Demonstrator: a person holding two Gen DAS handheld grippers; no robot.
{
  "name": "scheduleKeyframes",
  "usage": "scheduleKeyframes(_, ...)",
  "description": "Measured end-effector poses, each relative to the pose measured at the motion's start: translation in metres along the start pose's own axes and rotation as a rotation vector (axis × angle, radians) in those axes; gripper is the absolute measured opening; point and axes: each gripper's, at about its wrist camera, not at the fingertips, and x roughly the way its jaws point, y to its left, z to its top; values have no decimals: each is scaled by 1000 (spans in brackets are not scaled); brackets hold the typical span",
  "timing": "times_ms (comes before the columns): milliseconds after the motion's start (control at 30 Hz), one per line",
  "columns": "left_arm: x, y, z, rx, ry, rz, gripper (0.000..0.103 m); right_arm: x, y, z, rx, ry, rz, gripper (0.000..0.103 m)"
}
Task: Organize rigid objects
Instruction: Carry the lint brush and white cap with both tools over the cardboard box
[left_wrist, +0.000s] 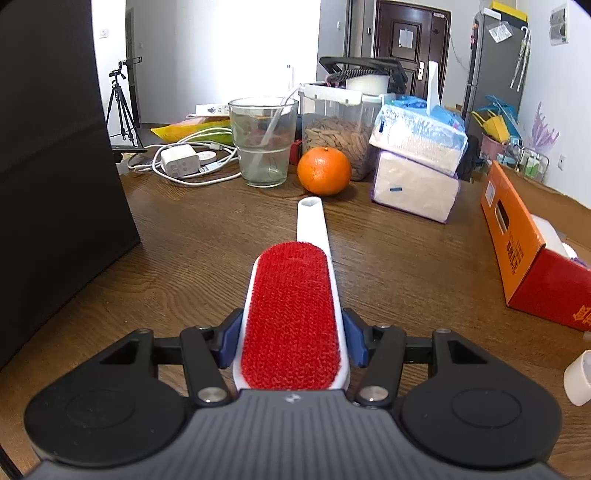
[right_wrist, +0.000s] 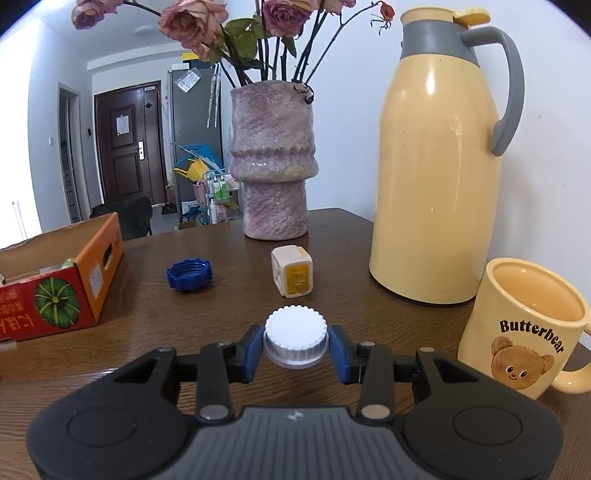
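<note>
A dark wood-grain counter (left_wrist: 399, 258) carries a glass of water (left_wrist: 263, 142), a mandarin (left_wrist: 324, 170), a clear container of nuts (left_wrist: 338, 129), stacked tissue packs (left_wrist: 417, 162), a white charger with coiled cables (left_wrist: 181, 159) and a tall black box (left_wrist: 55, 166) at the left edge. An orange cardboard box (left_wrist: 517, 254) printed with a pumpkin stands at the side. Further along the counter stand a mottled pink vase (right_wrist: 272, 158), a cream thermos jug (right_wrist: 436, 177) and a Butterbear mug (right_wrist: 524, 328), with a blue cap (right_wrist: 189, 275) and a small white-and-yellow cube (right_wrist: 292, 271) lying near the vase.
</note>
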Motion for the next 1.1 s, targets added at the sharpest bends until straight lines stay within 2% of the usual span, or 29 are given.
scheduleKeyframes(667, -38, 2, -1, -8, -103, -35, 57, -24, 16, -4, -2, -41, 70, 38)
scheduleKeyframes(1100, -79, 0, -8, -13, -182, -105, 57, -39, 28, -8, -20, -60, 113, 38)
